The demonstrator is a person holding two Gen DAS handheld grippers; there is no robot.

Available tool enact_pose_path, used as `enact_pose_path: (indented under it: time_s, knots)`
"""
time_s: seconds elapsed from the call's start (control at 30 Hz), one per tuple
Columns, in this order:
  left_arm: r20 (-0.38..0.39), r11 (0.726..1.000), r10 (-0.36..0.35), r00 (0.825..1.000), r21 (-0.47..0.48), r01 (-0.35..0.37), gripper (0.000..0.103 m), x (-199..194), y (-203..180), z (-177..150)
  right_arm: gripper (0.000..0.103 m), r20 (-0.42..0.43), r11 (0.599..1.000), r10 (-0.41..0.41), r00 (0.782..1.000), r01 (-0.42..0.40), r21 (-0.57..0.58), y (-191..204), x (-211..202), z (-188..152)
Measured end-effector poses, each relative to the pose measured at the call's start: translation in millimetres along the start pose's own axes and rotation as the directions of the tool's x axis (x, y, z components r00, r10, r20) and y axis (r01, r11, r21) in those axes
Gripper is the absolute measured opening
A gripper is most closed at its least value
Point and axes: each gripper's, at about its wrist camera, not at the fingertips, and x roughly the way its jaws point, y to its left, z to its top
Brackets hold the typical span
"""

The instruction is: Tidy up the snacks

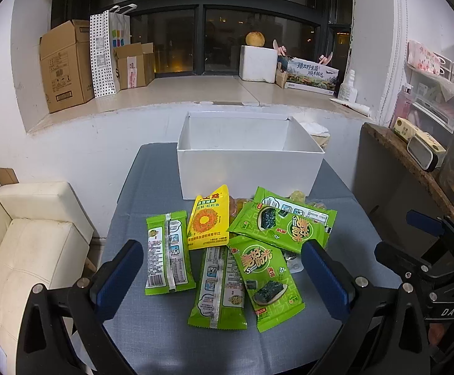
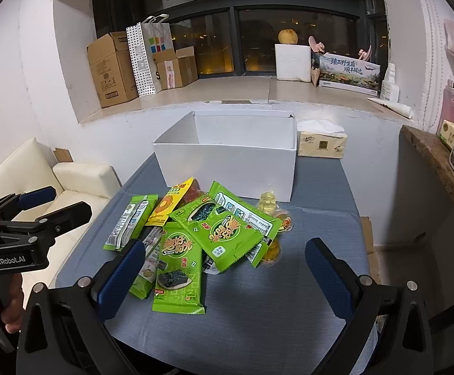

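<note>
Plainly, white box point(image 1: 249, 168) holds nothing visible; snack packets point(image 1: 227, 250) lie before it; both tools point(image 1: 222, 268) point(image 2: 224, 265) gape.

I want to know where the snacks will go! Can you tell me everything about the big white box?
The white box is a plain, open-topped rectangle that looks like smooth card or thin board, with no lid showing. It stands upright at the far end of the grey-blue table, behind the snack pile. As far as its inside shows, nothing is in it. The nearest packets lie right at its front wall; whether they touch it is unclear. A tissue pack sits beside its right rear corner.
</note>
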Motion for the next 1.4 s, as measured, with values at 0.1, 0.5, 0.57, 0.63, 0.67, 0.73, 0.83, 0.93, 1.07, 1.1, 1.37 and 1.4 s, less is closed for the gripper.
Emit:
enact_pose_path:
  time_s: [0.1, 0.5, 0.57, 0.63, 0.67, 0.73, 0.83, 0.93, 1.07, 1.1, 1.37, 1.4]
  knots:
    - [-0.001, 1.000, 0.000, 1.000, 0.001, 0.000, 0.103, 0, 0, 0, 0.103, 0.001, 1.000, 0.000, 1.000, 0.000, 0.001, 0, 0, 0]
    - [-0.001, 1.000, 0.002, 1.000, 0.001, -0.002, 0.103, 0, 0, -1, 0.103, 0.004, 1.000, 0.001, 1.000, -0.001, 0.000, 0, -1, 0]
    - [0.000, 1.000, 0.001, 1.000, 0.001, -0.001, 0.103, 0, 0, -1, 0.103, 0.004, 1.000, 0.001, 1.000, -0.001, 0.000, 0, -1, 1]
    - [-0.002, 1.000, 0.002, 1.000, 0.001, -0.002, 0.103, 0, 0, -1, 0.103, 0.004, 1.000, 0.001, 1.000, -0.001, 0.000, 0, -1, 1]
    - [-0.002, 1.000, 0.003, 1.000, 0.001, -0.003, 0.103, 0, 0, -1, 0.103, 0.004, 1.000, 0.002, 1.000, -0.002, 0.001, -1, 0, 1]
    - [-0.003, 1.000, 0.001, 1.000, 0.000, -0.001, 0.103, 1, 2, -1, 0.103, 0.003, 1.000, 0.002, 1.000, -0.002, 0.000, 0, 0, 0]
    - [-0.004, 1.000, 0.001, 1.000, -0.002, -0.001, 0.103, 1, 3, -1, 0.103, 0.003, 1.000, 0.005, 1.000, -0.005, 0.002, 0, 1, 0]
    - [-0.005, 1.000, 0.002, 1.000, -0.004, -0.002, 0.103, 1, 4, -1, 0.103, 0.002, 1.000, 0.011, 1.000, -0.011, 0.001, 1, 1, -1]
    - [-0.007, 1.000, 0.000, 1.000, -0.005, 0.000, 0.103, 1, 4, -1, 0.103, 0.000, 1.000, 0.014, 1.000, -0.014, -0.001, 2, 2, -1]
    - [-0.009, 1.000, -0.001, 1.000, -0.005, 0.001, 0.103, 2, 5, -2, 0.103, 0.000, 1.000, 0.017, 1.000, -0.017, 0.000, 2, 2, -1]
    - [-0.004, 0.999, -0.021, 1.000, -0.036, 0.021, 0.103, 9, 16, -7, 0.103, 0.003, 0.998, 0.041, 0.999, -0.041, -0.049, 0, 25, 4]
    - [-0.002, 0.999, -0.024, 1.000, -0.048, 0.024, 0.103, 11, 20, -8, 0.103, -0.011, 0.996, 0.046, 0.999, -0.046, -0.074, 1, 34, 6]
